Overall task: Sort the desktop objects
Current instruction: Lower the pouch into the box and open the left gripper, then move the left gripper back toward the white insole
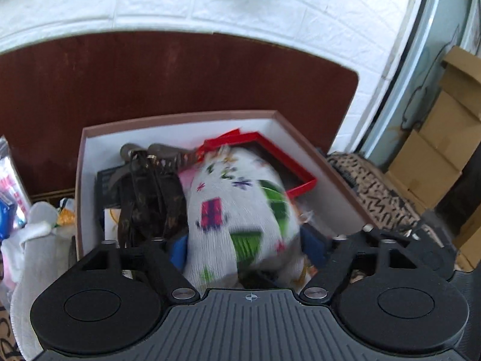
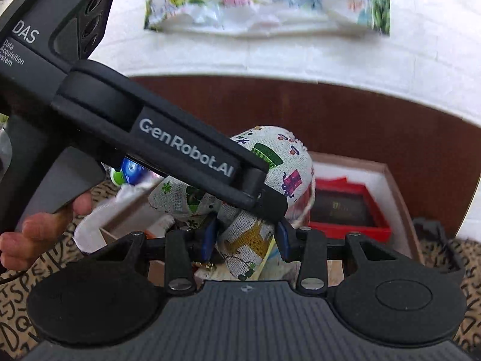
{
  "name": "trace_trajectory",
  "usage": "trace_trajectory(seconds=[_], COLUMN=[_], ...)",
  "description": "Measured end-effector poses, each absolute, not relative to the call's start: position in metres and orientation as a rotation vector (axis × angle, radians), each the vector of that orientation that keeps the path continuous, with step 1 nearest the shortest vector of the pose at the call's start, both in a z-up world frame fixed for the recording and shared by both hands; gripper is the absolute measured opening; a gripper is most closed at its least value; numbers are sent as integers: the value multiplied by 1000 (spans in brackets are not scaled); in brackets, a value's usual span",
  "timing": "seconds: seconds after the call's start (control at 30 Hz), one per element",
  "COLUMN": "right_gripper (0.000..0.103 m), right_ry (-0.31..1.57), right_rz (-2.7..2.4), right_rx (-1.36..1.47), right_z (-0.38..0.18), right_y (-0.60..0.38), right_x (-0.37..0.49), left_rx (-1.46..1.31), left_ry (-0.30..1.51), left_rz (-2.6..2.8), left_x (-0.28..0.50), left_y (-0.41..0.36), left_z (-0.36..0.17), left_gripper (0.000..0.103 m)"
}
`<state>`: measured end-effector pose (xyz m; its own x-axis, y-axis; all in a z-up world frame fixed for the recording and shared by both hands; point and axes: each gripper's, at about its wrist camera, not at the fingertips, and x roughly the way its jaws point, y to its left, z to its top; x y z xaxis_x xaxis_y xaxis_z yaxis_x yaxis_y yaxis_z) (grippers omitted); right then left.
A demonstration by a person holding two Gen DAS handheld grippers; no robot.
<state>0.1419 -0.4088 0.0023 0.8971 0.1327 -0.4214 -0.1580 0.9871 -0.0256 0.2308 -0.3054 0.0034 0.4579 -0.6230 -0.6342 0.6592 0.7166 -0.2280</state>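
The patterned sock (image 1: 237, 210) was held over the open box (image 1: 180, 120), pinched at one end by the left gripper (image 1: 240, 249) and at the other by the right gripper (image 2: 246, 237), both closed on the fabric. Trouble could be expected if one end got dropped early: the sock might be draped over the box rim or snagged on the red frame (image 1: 288, 168) and brown strap (image 1: 141, 198) already inside. The strap and the white cloth (image 1: 33, 240) to the left were only shown in the left wrist view; the bare hand (image 2: 39, 234) and the left tool's body were only caught in the right one.
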Motion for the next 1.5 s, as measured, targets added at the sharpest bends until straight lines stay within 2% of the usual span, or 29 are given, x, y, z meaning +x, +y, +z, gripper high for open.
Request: trace_trajectory(seconds=[0.07,0.13,0.17,0.2,0.33,0.7,1.0,1.5], right_gripper=[58,72,83,87,97,102,103,103], right_ry=[424,427,430,428,419,405,379,374], right_rz=[117,69,44,23,-14,-39,-41,-11], right_rx=[-71,-88,-92,-93,-77,-32,-3,19], right_z=[-3,-6,-6,-7,-9,-5,5,4], right_y=[-407,-405,-404,-404,-401,-396,-387,-350], right_x=[143,144,145,145,140,130,105,62], left_rx=[63,77,76,72,64,115,141,117], left_ry=[745,727,721,718,729,688,618,601], left_rz=[-771,-757,-758,-763,-760,-700,-634,-564], left_x=[230,226,225,223,218,194,156,102], left_y=[-305,-303,-301,-300,-296,-288,-272,-228], left_z=[1,1,2,2,0,2,15,17], left_gripper=[100,103,103,103,103,103,103,103])
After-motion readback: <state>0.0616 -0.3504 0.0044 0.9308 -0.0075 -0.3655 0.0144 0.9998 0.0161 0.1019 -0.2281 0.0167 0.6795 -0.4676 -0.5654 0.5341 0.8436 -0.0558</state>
